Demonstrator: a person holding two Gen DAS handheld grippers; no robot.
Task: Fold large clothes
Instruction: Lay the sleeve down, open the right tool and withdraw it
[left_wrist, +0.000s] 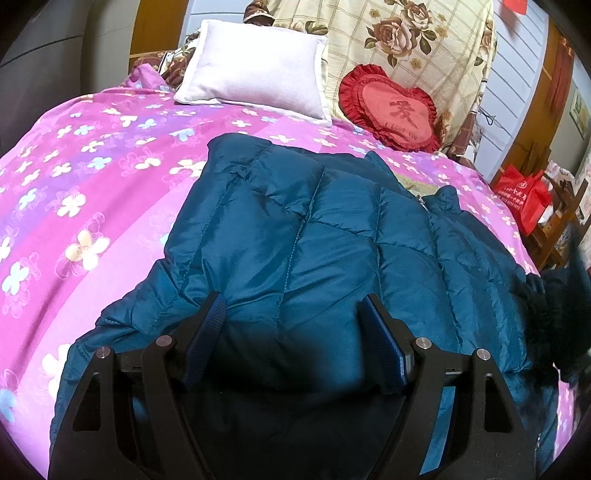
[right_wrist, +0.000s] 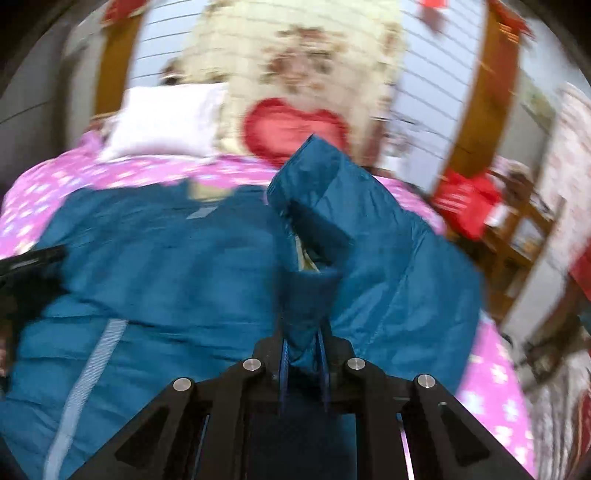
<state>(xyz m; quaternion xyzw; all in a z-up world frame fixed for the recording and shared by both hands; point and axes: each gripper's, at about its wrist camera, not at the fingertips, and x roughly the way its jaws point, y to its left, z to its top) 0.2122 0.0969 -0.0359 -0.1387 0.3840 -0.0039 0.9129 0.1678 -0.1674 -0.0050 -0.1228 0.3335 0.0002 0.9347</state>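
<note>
Two grippers share one teal quilted jacket (left_wrist: 314, 236), which lies spread across the pink flowered bedspread (left_wrist: 74, 177) and fills the lower centre of both views. The left gripper (left_wrist: 291, 332), at the bottom of its own frame, has its jaws standing wide with a swell of padded cloth between them; the pads sit either side of the bulge, and whether they actually press it I cannot tell from here. It seems placed there to steady the body of the jacket while the other side is turned.

The right gripper (right_wrist: 303, 354), at the bottom centre of its frame, is clamped tight on a bunched edge of the jacket, and the cloth rises from the jaws in a tall flap toward the upper centre. That lifted part looks like a sleeve or front panel being carried over for a fold, though the frame is smeared with motion and the exact part is uncertain. A pale grey strip (right_wrist: 85, 387) runs down the jacket at the lower left of that view.

As for writing, the red heart cushion (left_wrist: 391, 110), upper right of the left view beside the white pillow (left_wrist: 255, 70), bears a large Chinese character with small lettering beneath that seems to read "I LOVE YOU". The red bag (left_wrist: 524, 195) at the right edge carries white print too small to read.
</note>
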